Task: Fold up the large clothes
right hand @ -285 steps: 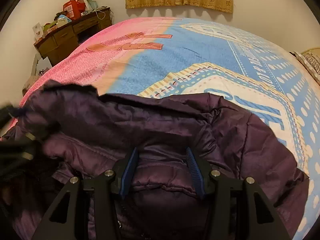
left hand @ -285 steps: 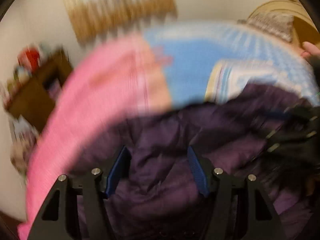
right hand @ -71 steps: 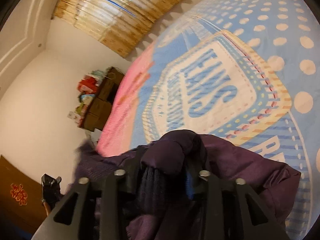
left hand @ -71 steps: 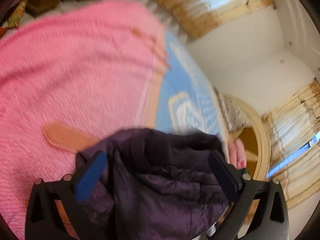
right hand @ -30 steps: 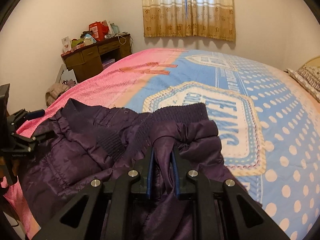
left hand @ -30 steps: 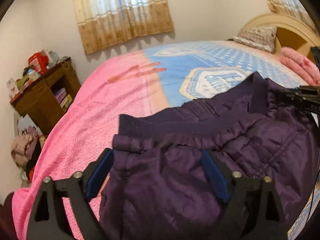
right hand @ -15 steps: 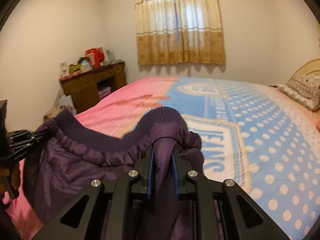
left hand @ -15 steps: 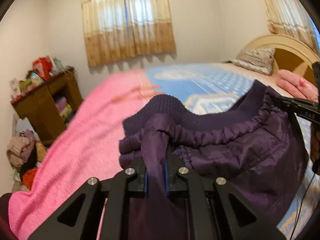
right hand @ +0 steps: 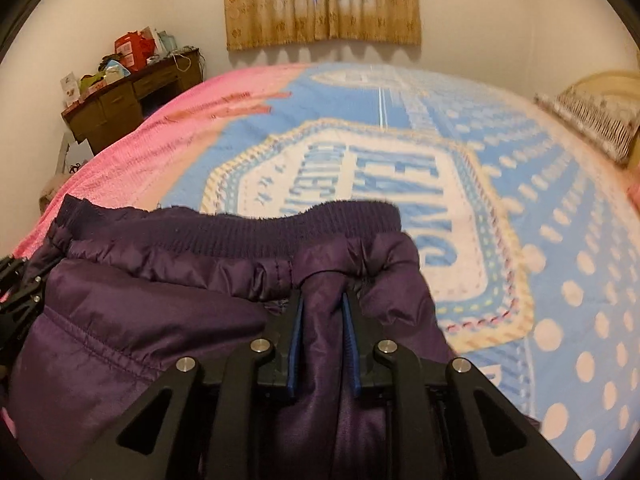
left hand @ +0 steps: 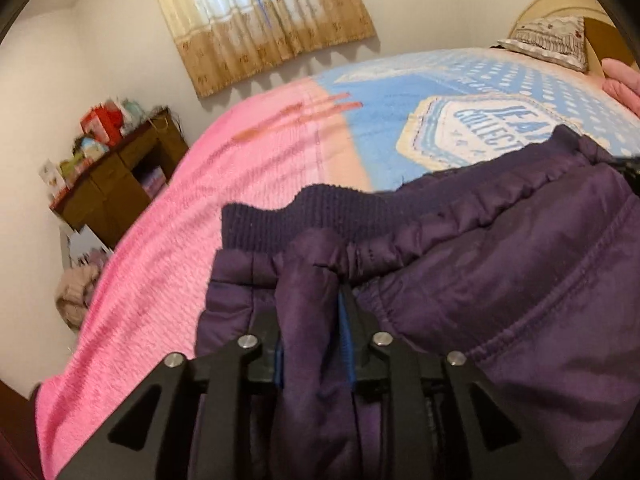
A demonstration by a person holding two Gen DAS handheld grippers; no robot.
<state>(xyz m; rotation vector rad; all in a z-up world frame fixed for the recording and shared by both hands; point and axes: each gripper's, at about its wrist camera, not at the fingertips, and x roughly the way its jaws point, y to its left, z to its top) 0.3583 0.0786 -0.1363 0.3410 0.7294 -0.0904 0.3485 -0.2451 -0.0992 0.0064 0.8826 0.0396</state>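
Observation:
A dark purple padded jacket (left hand: 500, 272) with a ribbed knit hem (left hand: 280, 220) hangs stretched between my two grippers over the bed. My left gripper (left hand: 312, 300) is shut on a bunch of its fabric just below the hem at the left corner. My right gripper (right hand: 322, 300) is shut on the jacket (right hand: 140, 312) just below the ribbed hem (right hand: 288, 228) at the right corner. The left gripper's black frame (right hand: 16, 292) shows at the left edge of the right wrist view.
The bed carries a pink and blue blanket (right hand: 400, 168) with a lettered badge print. A wooden desk (right hand: 120, 100) with clutter stands by the far left wall. Curtains (right hand: 320, 0) hang at the back. A pillow (right hand: 592, 116) lies by the headboard on the right.
Both grippers have lowered with the jacket, and its hem now sits nearer the bed. The left gripper, open a second ago, has stayed shut on the fabric since half a second ago.

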